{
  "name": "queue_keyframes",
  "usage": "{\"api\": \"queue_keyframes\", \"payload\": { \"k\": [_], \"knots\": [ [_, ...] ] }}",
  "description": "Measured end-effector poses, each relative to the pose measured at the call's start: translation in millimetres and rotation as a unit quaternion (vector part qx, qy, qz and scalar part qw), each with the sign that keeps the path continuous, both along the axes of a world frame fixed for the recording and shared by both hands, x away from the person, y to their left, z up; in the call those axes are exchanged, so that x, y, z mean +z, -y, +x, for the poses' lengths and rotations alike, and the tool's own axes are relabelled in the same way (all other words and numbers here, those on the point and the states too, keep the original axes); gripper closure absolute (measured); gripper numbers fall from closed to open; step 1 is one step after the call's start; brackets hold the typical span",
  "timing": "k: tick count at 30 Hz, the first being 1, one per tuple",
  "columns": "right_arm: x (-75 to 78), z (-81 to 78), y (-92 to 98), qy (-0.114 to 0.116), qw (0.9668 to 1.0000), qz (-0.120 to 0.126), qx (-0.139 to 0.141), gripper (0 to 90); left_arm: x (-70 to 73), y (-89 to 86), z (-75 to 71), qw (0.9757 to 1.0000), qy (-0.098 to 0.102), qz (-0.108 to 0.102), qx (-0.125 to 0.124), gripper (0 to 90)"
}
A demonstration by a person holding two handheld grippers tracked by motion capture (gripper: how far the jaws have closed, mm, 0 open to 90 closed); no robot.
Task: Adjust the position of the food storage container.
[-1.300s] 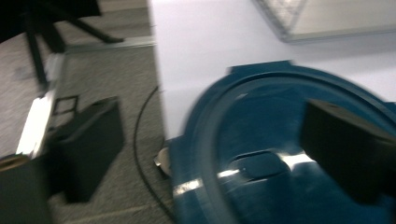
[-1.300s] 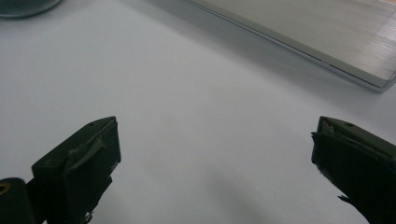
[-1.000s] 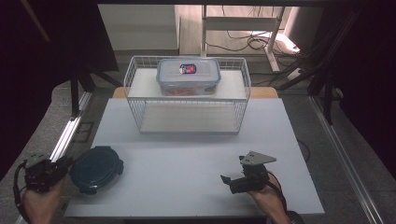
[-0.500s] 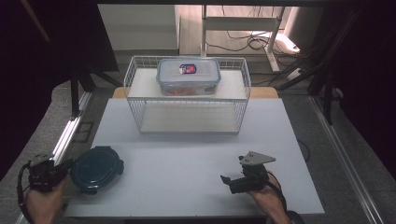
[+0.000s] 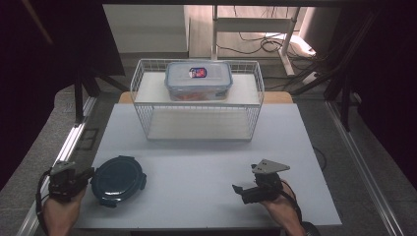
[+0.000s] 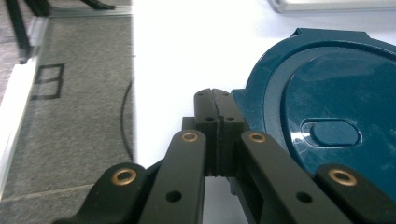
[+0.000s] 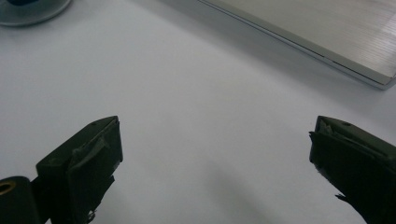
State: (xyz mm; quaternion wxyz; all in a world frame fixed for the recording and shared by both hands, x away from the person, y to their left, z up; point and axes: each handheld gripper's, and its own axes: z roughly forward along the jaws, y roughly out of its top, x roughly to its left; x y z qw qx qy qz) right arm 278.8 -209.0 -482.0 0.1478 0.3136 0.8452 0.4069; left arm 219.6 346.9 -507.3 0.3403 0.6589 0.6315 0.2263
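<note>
The teal lid [image 6: 336, 107] looks like glossy plastic, a bit scuffed. The surface [image 5: 196, 182] is matt white and smooth. Basket [image 5: 147, 105] is white wire. Left claw [image 6: 215, 116] is matt black.

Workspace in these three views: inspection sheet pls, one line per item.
Surface: white table top, bare between the things.
Job's things: dark teal round lid lying flat at front left; clear lidded container on the upper shelf of the wire rack.
Clutter: nothing seen.
Grippers: left tongs shut, beside the lid's rim; right tongs open, over bare table.
Cables: black cable loop at left tongs; loose cables on floor behind the rack.
Surroundings: grey floor, dark curtains at both sides.
</note>
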Motion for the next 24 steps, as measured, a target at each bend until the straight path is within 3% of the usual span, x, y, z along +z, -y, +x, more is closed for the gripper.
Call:
{"api": "queue_keyframes", "payload": {
  "k": [5,11,15,18,19,20,23,24],
  "knots": [
    [-0.1,0.2,0.2,0.001,1.0,0.0,0.0,2.7,2.0,23.4,2.6,0.9995,-0.004,0.001,-0.033,90.0],
    [0.2,0.0,0.4,0.001,1.0,-0.002,0.0,2.7,2.7,36.3,3.5,0.9987,-0.006,0.001,-0.051,90.0],
    [0.4,-0.2,0.9,0.003,1.0,-0.001,-0.001,2.7,0.9,33.2,-0.4,0.998,-0.007,-0.023,-0.058,90.0],
    [1.1,-0.4,1.9,0.004,1.0,-0.001,-0.002,2.7,0.3,31.7,-5.0,0.998,-0.012,-0.024,-0.058,90.0],
    [1.4,0.0,2.9,0.005,1.0,0.0,-0.004,2.7,-4.2,33.8,-9.4,0.9984,-0.025,-0.003,-0.052,90.0],
    [1.5,0.1,3.4,0.005,1.0,-0.001,-0.004,2.7,-6.6,33.5,-11.2,0.9981,-0.035,0.001,-0.051,90.0],
    [1.7,0.0,3.9,0.006,1.0,0.0,-0.004,2.7,-11.4,32.0,-14.8,0.9974,-0.047,-0.003,-0.055,90.0],
    [1.8,0.0,3.9,0.006,1.0,0.0,-0.005,2.7,-13.6,31.6,-16.2,0.9965,-0.054,-0.013,-0.062,90.0]
  ]
}}
